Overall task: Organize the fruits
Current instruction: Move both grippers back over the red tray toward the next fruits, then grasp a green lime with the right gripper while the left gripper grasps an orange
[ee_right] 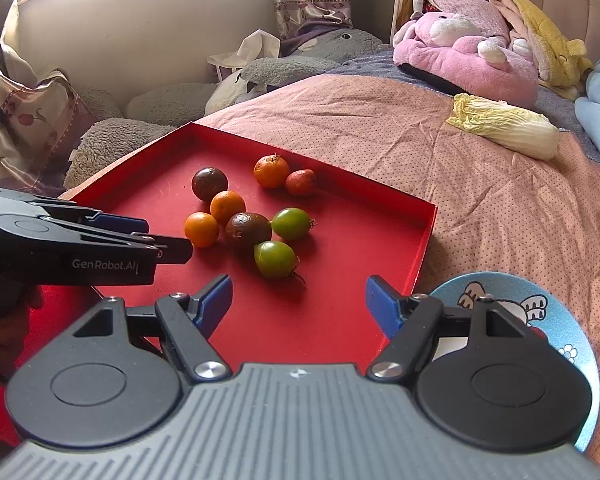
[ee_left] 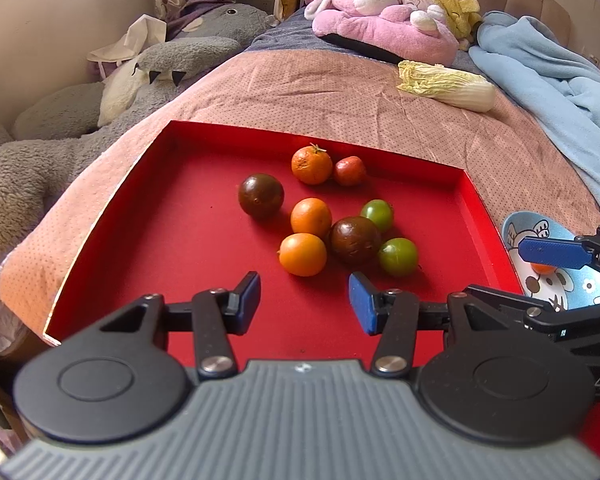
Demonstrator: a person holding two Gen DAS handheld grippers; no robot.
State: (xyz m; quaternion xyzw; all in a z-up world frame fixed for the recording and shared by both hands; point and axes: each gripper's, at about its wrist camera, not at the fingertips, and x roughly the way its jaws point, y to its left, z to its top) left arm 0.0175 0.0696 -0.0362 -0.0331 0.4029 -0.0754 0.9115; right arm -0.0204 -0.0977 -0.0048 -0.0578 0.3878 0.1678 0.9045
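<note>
1. Although eight fruits are in view in the red tray [ee_left: 112, 236], at least one seems to be sorted already: a small orange fruit [ee_left: 542, 268] shows in the blue cartoon bowl [ee_left: 556, 232] just right of the tray, partly hidden by the right hand-held gripper [ee_left: 556, 254].
2. The tray lies on the pink bedspread [ee_left: 340, 92], with the fruit clustered from its middle toward the far wall.
3. Left in the tray: three oranges, one at the far side [ee_left: 311, 165], one in the middle [ee_left: 311, 217] and one nearest [ee_left: 302, 254].
4. Also left: a small reddish fruit [ee_left: 350, 171] touching the far orange, two dark brown round fruits [ee_left: 261, 196] [ee_left: 355, 240], and two green fruits [ee_left: 377, 215] [ee_left: 398, 257] on the right of the cluster.
5. The left hand-held gripper [ee_left: 304, 304] hangs over the near part of the tray with its jaws spread and nothing between them; the nearest orange lies just beyond its tips.
6. The right hand-held gripper [ee_right: 300, 304] also stands spread and empty, set over the tray's near right corner beside the bowl.
7. Judging by this, the job is in its early part: if the bowl takes oranges, three remain, and no separate place for the other kinds is visible.
8. A napa cabbage [ee_left: 446, 84] lies farther up the bed, well apart from the tray, and looks to be outside the sorting.
</note>
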